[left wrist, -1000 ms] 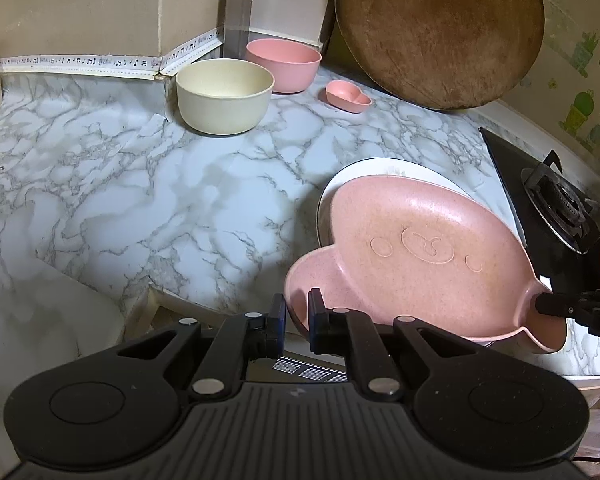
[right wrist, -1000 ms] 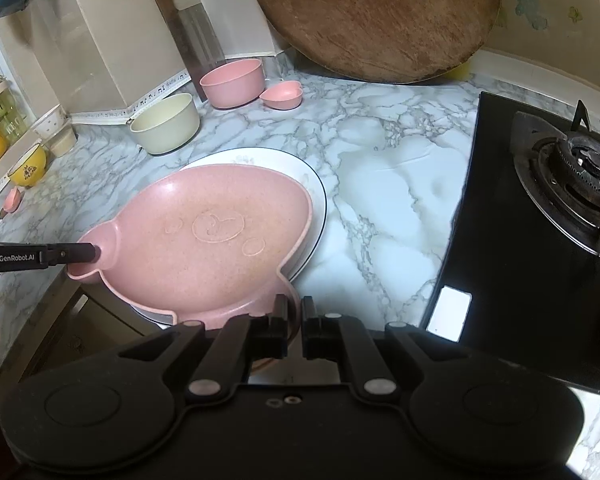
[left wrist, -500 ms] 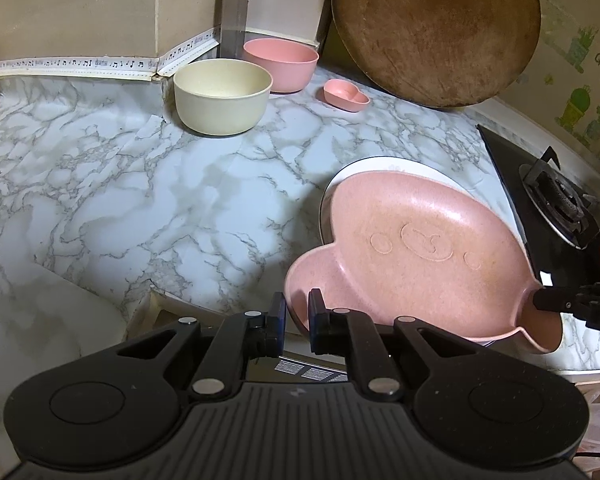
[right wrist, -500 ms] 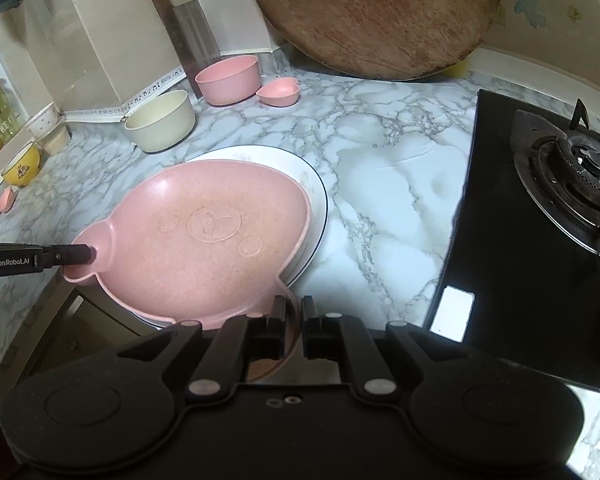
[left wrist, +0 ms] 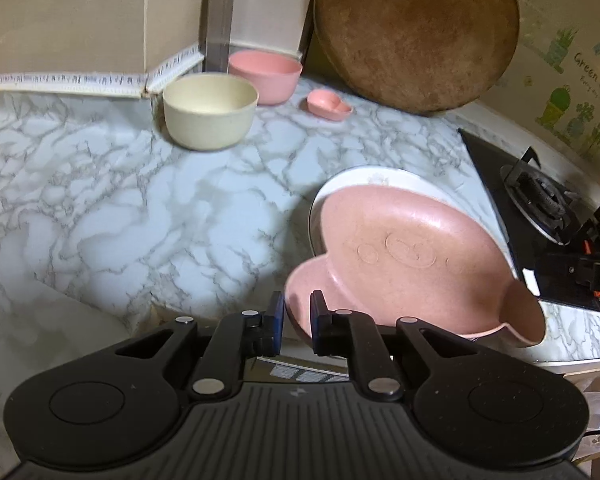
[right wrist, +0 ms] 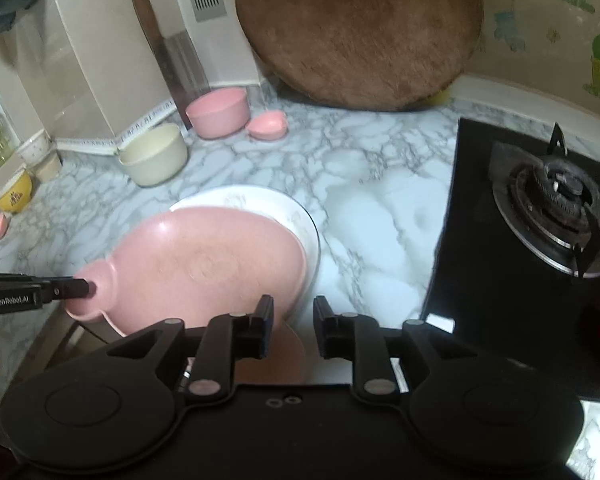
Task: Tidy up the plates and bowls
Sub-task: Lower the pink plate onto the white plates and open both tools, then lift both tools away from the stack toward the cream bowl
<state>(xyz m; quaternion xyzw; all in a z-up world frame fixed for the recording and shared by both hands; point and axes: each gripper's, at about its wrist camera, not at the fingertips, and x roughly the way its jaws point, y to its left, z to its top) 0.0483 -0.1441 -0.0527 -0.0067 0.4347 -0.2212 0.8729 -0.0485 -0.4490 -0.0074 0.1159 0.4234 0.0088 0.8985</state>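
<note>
Only the right wrist view shows a cleaver (right wrist: 180, 60) against the wall. The pink bear-shaped plate (left wrist: 412, 256) lies on a white plate (left wrist: 380, 178) (near the counter edge). The left gripper (left wrist: 296, 312), angled downward, pinches the plate's ear; the right gripper (right wrist: 292, 320) is opening, its pads clear of the other ear between them.

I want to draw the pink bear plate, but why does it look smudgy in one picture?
Right wrist view: motion blur smears the pink bear plate, washing out its embossed face; the cream bowl is soft too. Left wrist view: sharper, the face shows, with glare on the rim. Both views: the fisheye lens bends the countertop.
</note>
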